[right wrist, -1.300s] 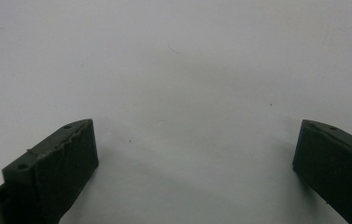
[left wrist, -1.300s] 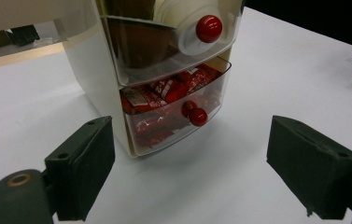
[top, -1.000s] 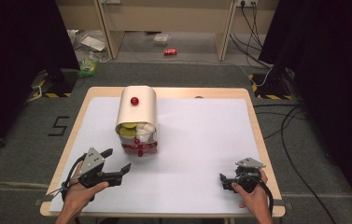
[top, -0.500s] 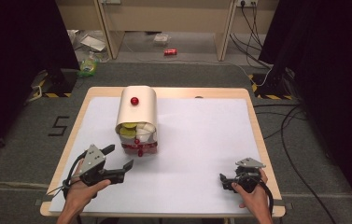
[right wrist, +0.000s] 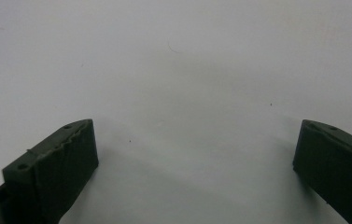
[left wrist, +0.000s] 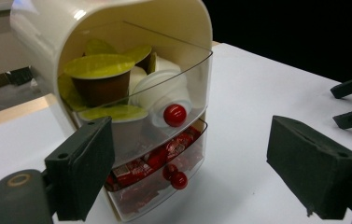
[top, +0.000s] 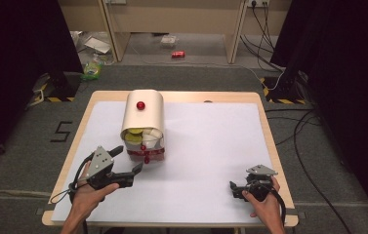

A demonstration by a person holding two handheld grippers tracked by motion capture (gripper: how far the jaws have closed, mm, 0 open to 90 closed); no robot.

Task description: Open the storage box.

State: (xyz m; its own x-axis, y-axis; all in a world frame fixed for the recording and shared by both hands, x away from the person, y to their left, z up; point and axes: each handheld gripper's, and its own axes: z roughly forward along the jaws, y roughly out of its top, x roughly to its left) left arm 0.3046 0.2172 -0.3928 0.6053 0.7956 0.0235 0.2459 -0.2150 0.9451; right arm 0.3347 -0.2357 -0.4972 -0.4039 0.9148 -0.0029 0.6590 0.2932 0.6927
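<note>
Spreading wide and holding nothing, the left gripper (top: 125,161) sits at the near-left of the white table (top: 211,146), its 2 black jaws aimed at the cream drawer unit (top: 143,122) just ahead, near but not touching. From the left gripper view, the unit's clear upper drawer (left wrist: 164,112) holds green-lidded pods (left wrist: 100,70) and white cups, and has a red knob (left wrist: 174,115); the lower drawer (left wrist: 159,177) holds red sachets behind 2 red knobs. Far to the right, well apart, the right gripper (top: 237,187) rests low over bare table, jaws parted and empty
</note>
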